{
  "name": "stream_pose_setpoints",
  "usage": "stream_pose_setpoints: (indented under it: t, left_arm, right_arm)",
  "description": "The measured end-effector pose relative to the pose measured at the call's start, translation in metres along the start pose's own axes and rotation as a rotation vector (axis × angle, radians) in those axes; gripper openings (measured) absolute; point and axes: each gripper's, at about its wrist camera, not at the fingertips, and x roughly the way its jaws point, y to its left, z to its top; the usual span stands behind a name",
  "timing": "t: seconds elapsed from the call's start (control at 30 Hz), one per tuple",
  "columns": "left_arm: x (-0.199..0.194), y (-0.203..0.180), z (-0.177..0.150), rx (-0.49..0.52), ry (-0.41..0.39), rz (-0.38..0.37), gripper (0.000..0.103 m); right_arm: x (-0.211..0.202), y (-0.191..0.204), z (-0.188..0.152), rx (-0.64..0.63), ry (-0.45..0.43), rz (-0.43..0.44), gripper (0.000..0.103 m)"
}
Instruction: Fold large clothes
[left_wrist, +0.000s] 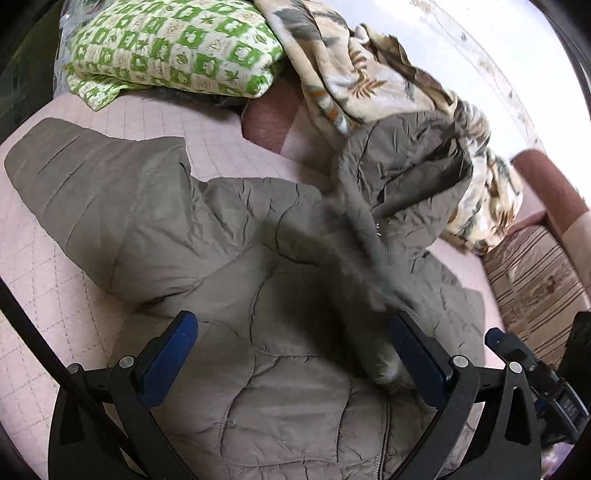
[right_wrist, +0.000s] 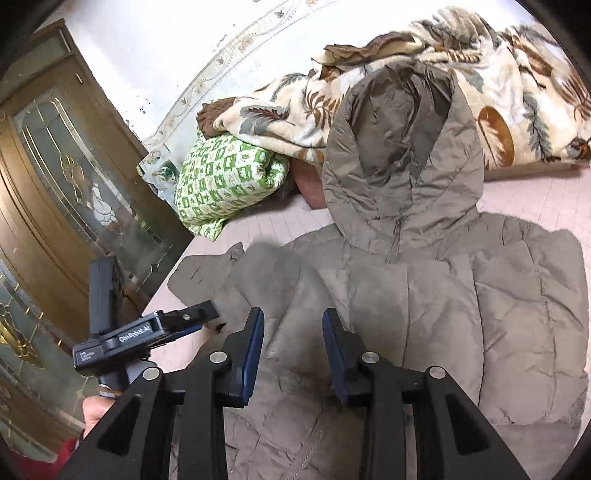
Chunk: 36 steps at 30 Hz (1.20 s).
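A grey-brown quilted hooded jacket (left_wrist: 229, 251) lies spread on a pink quilted bed cover (left_wrist: 33, 280). In the left wrist view one sleeve (left_wrist: 85, 184) stretches to the upper left, and a blurred strip of jacket fabric (left_wrist: 369, 266) crosses toward the right finger. My left gripper (left_wrist: 293, 325) is open wide just above the jacket body, holding nothing. In the right wrist view the jacket (right_wrist: 461, 314) lies flat with its hood (right_wrist: 402, 147) pointing away. My right gripper (right_wrist: 293, 321) is open with a narrow gap, above the jacket's front. The left gripper (right_wrist: 192, 317) shows at the left.
A green-and-white patterned pillow (right_wrist: 229, 181) and a cream leaf-print blanket (right_wrist: 498, 92) lie at the far side of the bed. A brown door with glass panels (right_wrist: 66, 177) stands at the left. A striped sofa arm (left_wrist: 535, 288) is at the right.
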Motion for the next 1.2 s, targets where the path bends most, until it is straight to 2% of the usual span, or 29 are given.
stream_pose_setpoints:
  t: [0.1, 0.13, 0.17, 0.2, 0.27, 0.3, 0.33, 0.4, 0.43, 0.5, 0.57, 0.63, 0.73, 0.8, 0.93, 1.03, 1.1, 1.2]
  left_arm:
    - [0.002, -0.004, -0.001, 0.017, -0.004, 0.013, 0.103]
    - [0.000, -0.006, -0.001, 0.027, -0.020, 0.037, 0.103]
    - [-0.004, -0.010, -0.002, 0.053, -0.059, 0.084, 0.103]
    - [-0.011, -0.018, -0.003, 0.103, -0.118, 0.155, 0.103]
    - [-0.025, -0.031, -0.004, 0.185, -0.231, 0.297, 0.103]
    - [-0.029, -0.034, -0.005, 0.198, -0.262, 0.301, 0.103]
    - [-0.032, -0.036, -0.005, 0.204, -0.280, 0.268, 0.103]
    - [-0.026, -0.039, -0.004, 0.218, -0.243, 0.208, 0.103]
    - [-0.017, -0.043, -0.006, 0.240, -0.211, 0.198, 0.103]
    - [0.003, -0.048, -0.008, 0.279, -0.164, 0.233, 0.103]
    - [0.028, -0.046, -0.009, 0.291, -0.073, 0.245, 0.103]
    - [0.046, -0.040, -0.011, 0.269, 0.004, 0.225, 0.103]
    - [0.074, -0.023, -0.015, 0.227, 0.110, 0.262, 0.103]
    - [0.086, -0.011, -0.016, 0.181, 0.170, 0.227, 0.103]
    - [0.074, -0.015, -0.011, 0.182, 0.145, 0.210, 0.103]
    - [0.048, -0.020, -0.004, 0.196, 0.065, 0.200, 0.103]
    - [0.031, -0.018, 0.004, 0.199, 0.000, 0.219, 0.103]
    - [0.014, -0.006, 0.015, 0.167, -0.046, 0.241, 0.103]
  right_arm:
    - [-0.003, -0.007, 0.001, 0.041, -0.033, -0.023, 0.036]
    - [-0.007, -0.010, 0.003, 0.042, -0.038, -0.071, 0.036]
    - [-0.010, -0.012, 0.006, 0.034, -0.042, -0.122, 0.036]
    - [-0.018, -0.020, 0.009, 0.013, -0.047, -0.223, 0.036]
    - [-0.034, -0.037, 0.011, -0.014, -0.048, -0.353, 0.036]
    - [-0.043, -0.045, 0.010, -0.029, -0.060, -0.420, 0.036]
    - [-0.051, -0.056, 0.007, -0.041, -0.067, -0.482, 0.038]
    - [-0.056, -0.079, 0.002, -0.027, -0.057, -0.540, 0.038]
    - [-0.057, -0.095, -0.001, 0.015, -0.049, -0.552, 0.038]
    - [-0.052, -0.121, -0.002, 0.088, -0.025, -0.568, 0.038]
    - [-0.042, -0.144, -0.007, 0.137, 0.031, -0.586, 0.038]
    - [-0.039, -0.156, -0.012, 0.173, 0.052, -0.577, 0.038]
    - [-0.030, -0.173, -0.018, 0.226, 0.095, -0.545, 0.038]
    - [-0.027, -0.176, -0.021, 0.234, 0.105, -0.545, 0.039]
    - [-0.037, -0.174, -0.020, 0.280, 0.095, -0.584, 0.039]
    - [-0.052, -0.139, -0.013, 0.179, 0.011, -0.574, 0.039]
    - [-0.057, -0.111, -0.008, 0.103, -0.044, -0.551, 0.039]
    - [-0.049, -0.080, -0.006, 0.020, -0.057, -0.473, 0.039]
